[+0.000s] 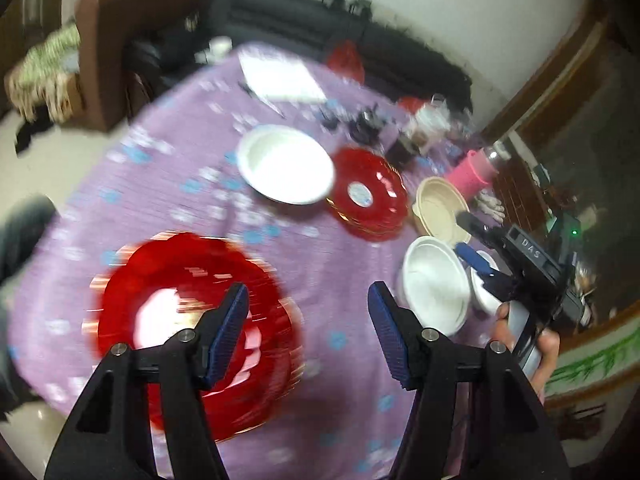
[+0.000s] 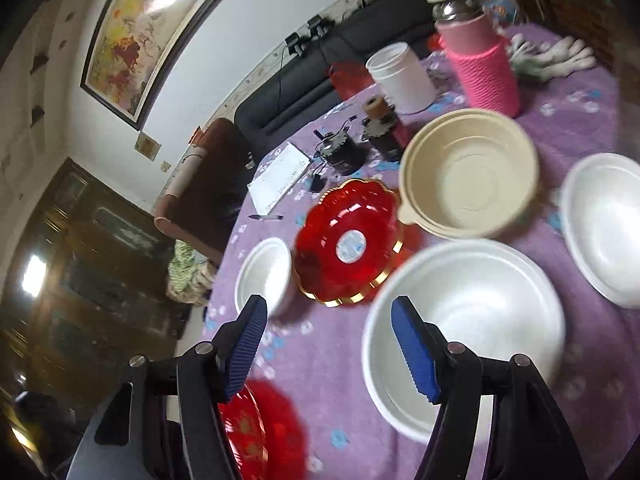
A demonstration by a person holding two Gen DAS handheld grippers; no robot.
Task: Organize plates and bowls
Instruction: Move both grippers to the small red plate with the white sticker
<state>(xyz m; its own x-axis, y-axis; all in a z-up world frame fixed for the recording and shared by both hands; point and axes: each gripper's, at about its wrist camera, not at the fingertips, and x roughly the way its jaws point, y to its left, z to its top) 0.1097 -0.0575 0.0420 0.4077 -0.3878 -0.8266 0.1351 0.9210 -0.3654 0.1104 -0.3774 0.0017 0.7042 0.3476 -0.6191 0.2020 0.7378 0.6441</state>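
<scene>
On the round table with the purple cloth (image 2: 340,360) the dishes lie scattered: a big white bowl (image 2: 472,332) close under the right gripper (image 2: 326,344), a beige bowl (image 2: 468,176) behind it, and more white bowls apart. One red plate (image 1: 192,320) lies alone below the left gripper (image 1: 308,332), another red plate (image 2: 348,240) in the middle, not stacked. Both grippers stand open and empty, so I judge most sorting is left.

Glossy red plates (image 2: 348,242), matt white bowls (image 2: 466,324), purple cloth tablecloth (image 1: 180,184)
</scene>
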